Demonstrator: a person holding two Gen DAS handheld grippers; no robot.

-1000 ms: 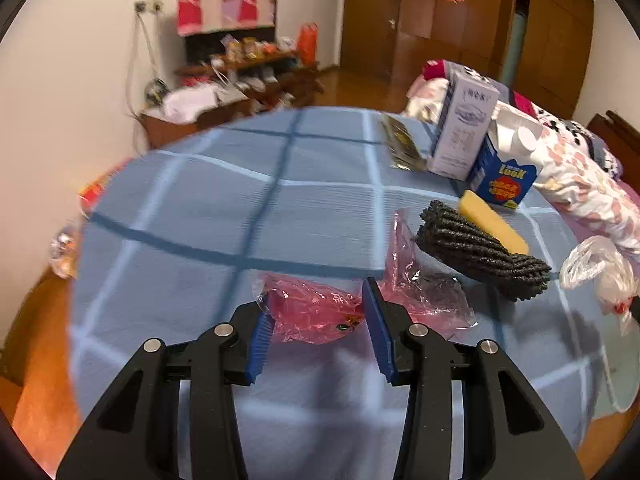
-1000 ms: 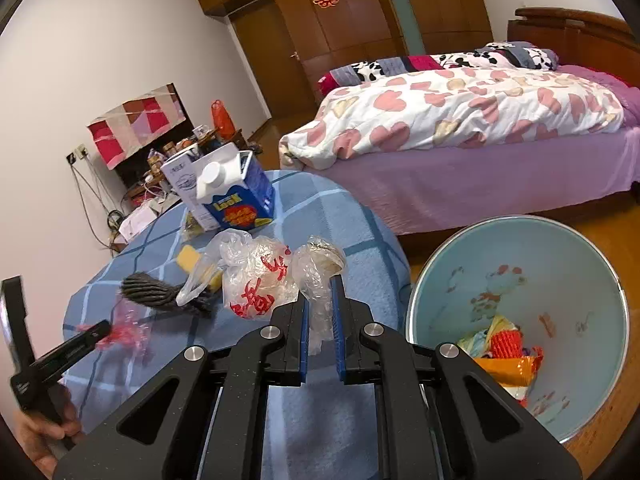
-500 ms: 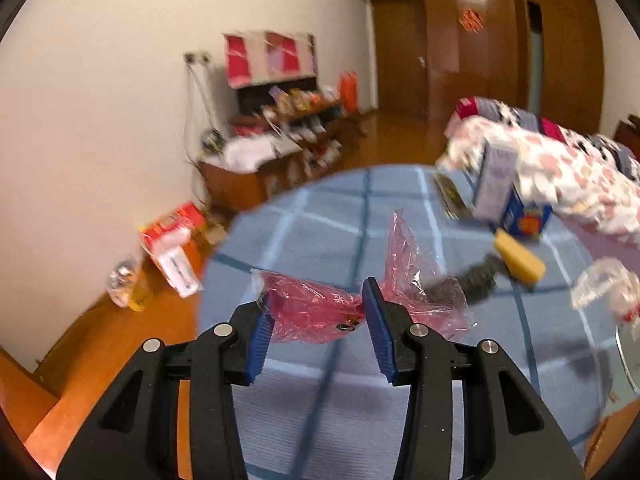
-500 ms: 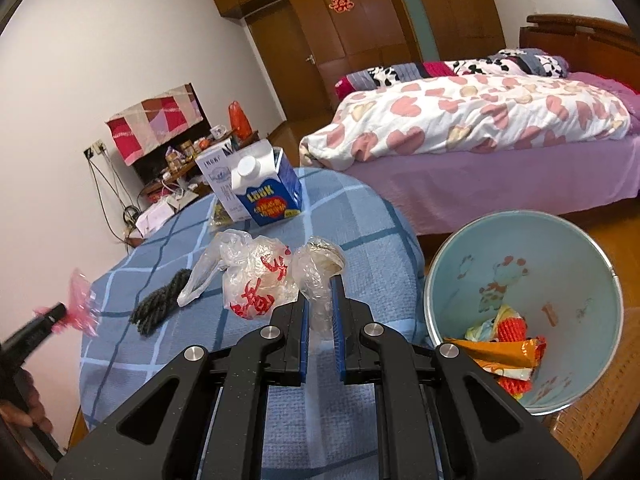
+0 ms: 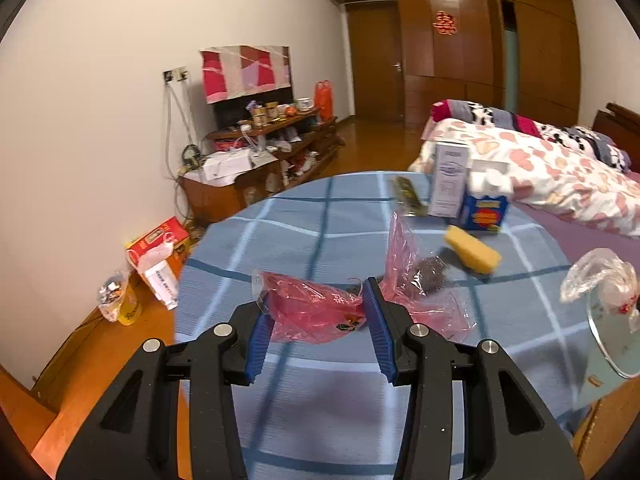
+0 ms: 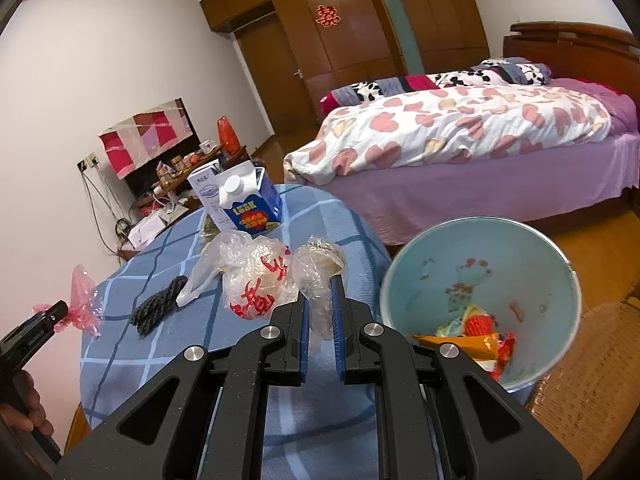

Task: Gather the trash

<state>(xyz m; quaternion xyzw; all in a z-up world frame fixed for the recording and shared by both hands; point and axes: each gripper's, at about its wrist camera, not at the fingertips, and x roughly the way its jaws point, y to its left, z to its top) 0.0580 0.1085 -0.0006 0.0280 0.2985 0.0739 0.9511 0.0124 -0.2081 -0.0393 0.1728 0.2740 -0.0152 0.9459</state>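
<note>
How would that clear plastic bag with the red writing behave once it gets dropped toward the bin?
Probably floppy: the clear bag sags in crumpled folds from the right gripper, pinched only at a twisted neck. It looks light, so it may drift rather than fall straight into the bin. The thin film seems slippery and could cling to the pads.

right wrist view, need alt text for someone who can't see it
The right tongs are shut on a clear plastic bag with red print, held above a blue checked table. A pale blue bin with wrappers inside stands to the right, a bed behind.
</note>
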